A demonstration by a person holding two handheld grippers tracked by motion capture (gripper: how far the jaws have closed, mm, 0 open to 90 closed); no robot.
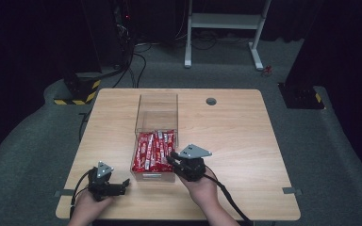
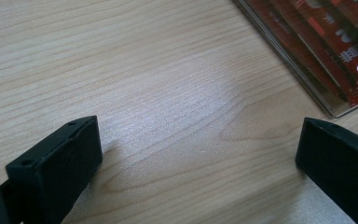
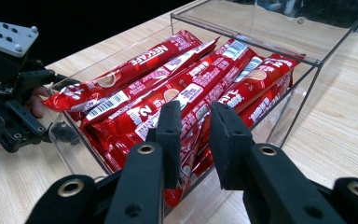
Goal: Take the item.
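Wooden table (image 1: 245,141) carrying a clear box (image 1: 156,123), its near compartment packed with red coffee sticks (image 3: 186,88) lying lengthwise for an end-on pick. The right gripper (image 3: 193,140), jaws narrowed, pinches one stick standing between its pads. The left gripper (image 2: 196,154), jaws wide and empty, rests beside the box, which lies just beyond its right finger.

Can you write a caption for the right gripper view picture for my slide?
Right gripper closes on a red coffee stick in the clear box.
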